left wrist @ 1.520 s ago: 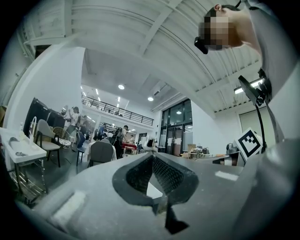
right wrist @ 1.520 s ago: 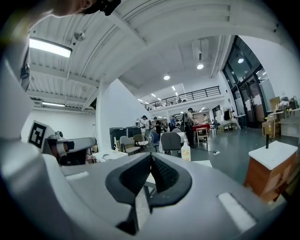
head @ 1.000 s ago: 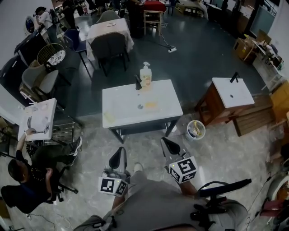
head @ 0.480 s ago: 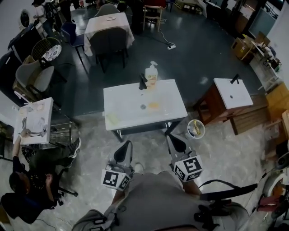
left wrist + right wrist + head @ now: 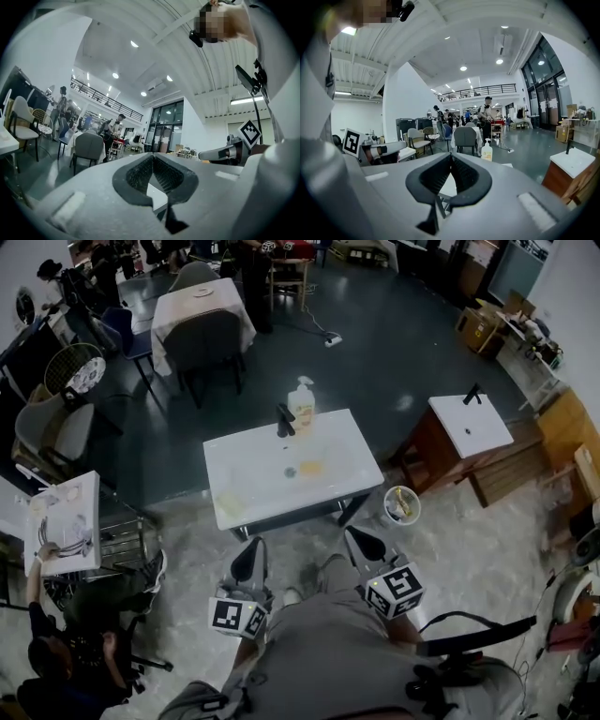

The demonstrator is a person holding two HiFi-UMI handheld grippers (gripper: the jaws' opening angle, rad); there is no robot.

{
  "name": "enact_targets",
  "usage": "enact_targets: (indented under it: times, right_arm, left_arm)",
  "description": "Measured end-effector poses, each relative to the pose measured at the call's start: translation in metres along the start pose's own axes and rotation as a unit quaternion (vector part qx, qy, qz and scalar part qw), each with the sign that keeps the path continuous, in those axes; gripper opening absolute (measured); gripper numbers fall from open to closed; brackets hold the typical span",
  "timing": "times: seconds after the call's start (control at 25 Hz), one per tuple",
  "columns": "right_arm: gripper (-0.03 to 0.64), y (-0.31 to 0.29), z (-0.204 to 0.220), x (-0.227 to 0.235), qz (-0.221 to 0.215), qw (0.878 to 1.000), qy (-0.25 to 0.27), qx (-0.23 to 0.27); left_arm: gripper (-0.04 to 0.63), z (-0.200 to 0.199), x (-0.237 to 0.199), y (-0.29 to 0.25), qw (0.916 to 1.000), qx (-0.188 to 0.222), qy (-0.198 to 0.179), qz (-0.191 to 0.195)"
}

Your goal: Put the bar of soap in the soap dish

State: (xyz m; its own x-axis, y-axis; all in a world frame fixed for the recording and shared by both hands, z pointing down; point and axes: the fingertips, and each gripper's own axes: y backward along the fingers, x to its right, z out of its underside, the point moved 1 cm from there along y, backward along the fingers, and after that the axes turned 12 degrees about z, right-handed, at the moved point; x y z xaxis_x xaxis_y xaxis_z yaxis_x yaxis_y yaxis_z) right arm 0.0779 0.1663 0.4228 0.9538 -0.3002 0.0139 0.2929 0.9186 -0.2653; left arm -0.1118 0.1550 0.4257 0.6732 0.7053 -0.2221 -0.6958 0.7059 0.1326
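Note:
A white sink table (image 5: 253, 460) stands ahead of me in the head view. A yellow-orange bar of soap (image 5: 311, 468) lies in its basin, right of the drain. A pale yellowish soap dish (image 5: 228, 504) rests near the table's front left corner. My left gripper (image 5: 250, 559) and right gripper (image 5: 361, 545) hang side by side short of the table's front edge, over the floor, both shut and empty. In the left gripper view the left gripper (image 5: 153, 157) has its jaws together; the right gripper (image 5: 451, 155) looks the same in its own view.
A black faucet (image 5: 284, 420) and a pump bottle (image 5: 301, 407) stand at the table's back edge. A small bin (image 5: 400, 505) sits by its right front leg. A second basin on a wooden cabinet (image 5: 469, 425) is to the right. A person (image 5: 66, 652) sits at lower left.
Both grippers have moved a little forward toward the white sink table, still shut and empty. The head view has shifted with them.

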Motion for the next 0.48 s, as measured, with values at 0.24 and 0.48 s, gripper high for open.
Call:
enact_targets:
  times: [0.24, 0.48]
  right_arm:
    - [0.002, -0.017, -0.011, 0.001, 0.000, 1.000, -0.003, 0.016]
    - [0.002, -0.057, -0.019, -0.001, -0.027, 0.999, -0.005, 0.023]
  left_arm:
    - [0.001, -0.003, -0.008, 0.005, 0.9998, 0.008, 0.003, -0.015]
    - [0.000, -0.004, -0.028, 0.001, 0.9990, 0.018, -0.004, -0.042]
